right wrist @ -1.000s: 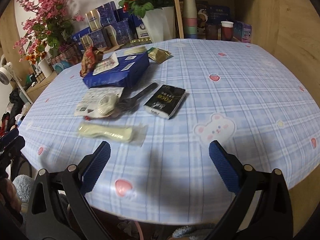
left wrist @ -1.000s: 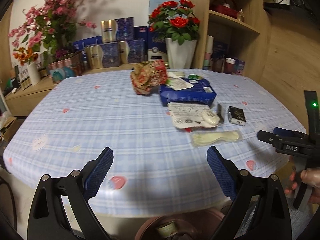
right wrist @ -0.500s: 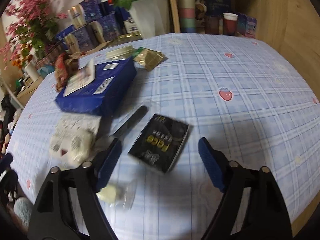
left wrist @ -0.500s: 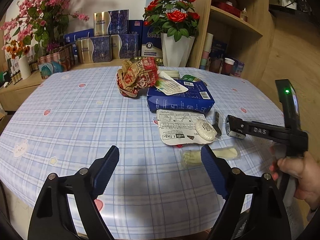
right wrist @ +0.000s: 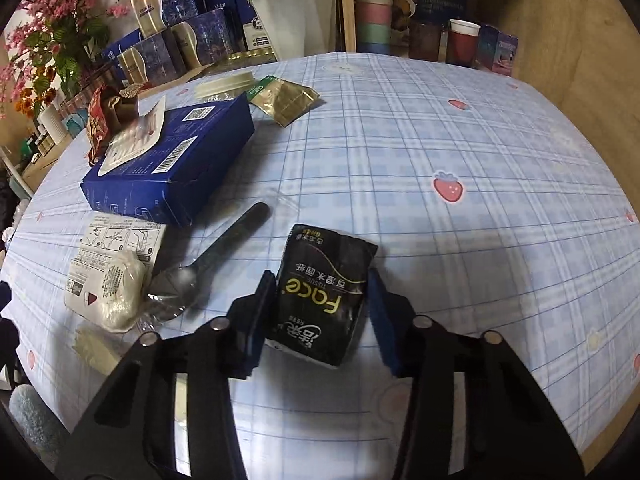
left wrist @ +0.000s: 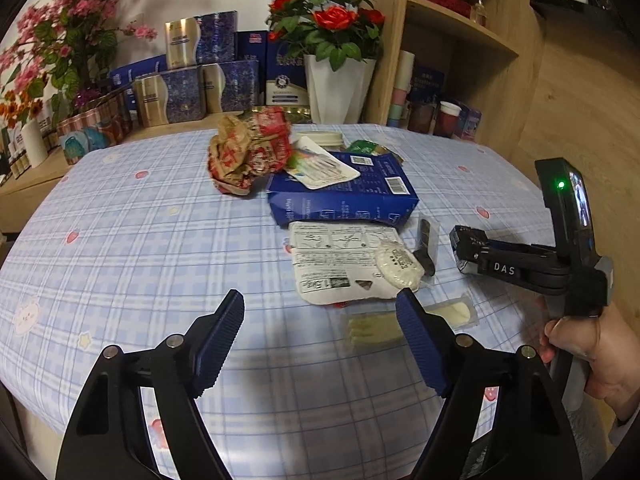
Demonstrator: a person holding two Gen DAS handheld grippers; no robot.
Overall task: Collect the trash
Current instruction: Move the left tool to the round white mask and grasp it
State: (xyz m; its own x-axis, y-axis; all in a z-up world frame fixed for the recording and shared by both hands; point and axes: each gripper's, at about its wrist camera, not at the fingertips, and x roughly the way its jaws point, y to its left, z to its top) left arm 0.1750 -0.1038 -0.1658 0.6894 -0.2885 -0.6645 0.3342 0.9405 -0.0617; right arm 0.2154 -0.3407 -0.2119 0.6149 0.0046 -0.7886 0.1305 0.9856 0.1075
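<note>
**Right fingers closing around the black tissue pack; left fingers spread over the tabletop**

The right gripper (right wrist: 320, 312) pointed steeply down at the tabletop (right wrist: 460, 128), its jaws closing. The black tissue pack (right wrist: 324, 292) lay between the two blue fingers (right wrist: 262, 312). The left one sat against the pack's side; whether the right one touched the pack could not be told. The pack rested on the checked cloth.

The left gripper (left wrist: 320, 332) hung above the near part of the tabletop with its fingers (left wrist: 222, 332) wide apart, its jaws closing, and nothing between them. Just beyond its right finger lay a clear sachet of pale cutlery (left wrist: 372, 326).

Past the sachet lay a white printed pouch (left wrist: 336, 258) with a small round white packet (left wrist: 398, 266) on its right end. A black plastic spoon in clear wrap (right wrist: 224, 246) lay just beside the pouch, between it and the tissue pack. In the left wrist view the person's hand (left wrist: 592, 354) held the right gripper's handle at the right edge.

Behind the pouch stood a flattened blue carton (left wrist: 344, 196) with a white wrapper (left wrist: 320, 168) on top. To its left sat a crumpled red-and-brown paper wrapper (left wrist: 248, 154), touching the carton's corner. A gold foil sachet (right wrist: 286, 98) and a cream round lid (right wrist: 226, 84) lay beyond the carton.

At the far edge, off the tabletop, stood a white vase of red roses (left wrist: 340, 84), stacked blue gift boxes (left wrist: 208, 76) and a wooden shelf unit (left wrist: 460, 40).
</note>
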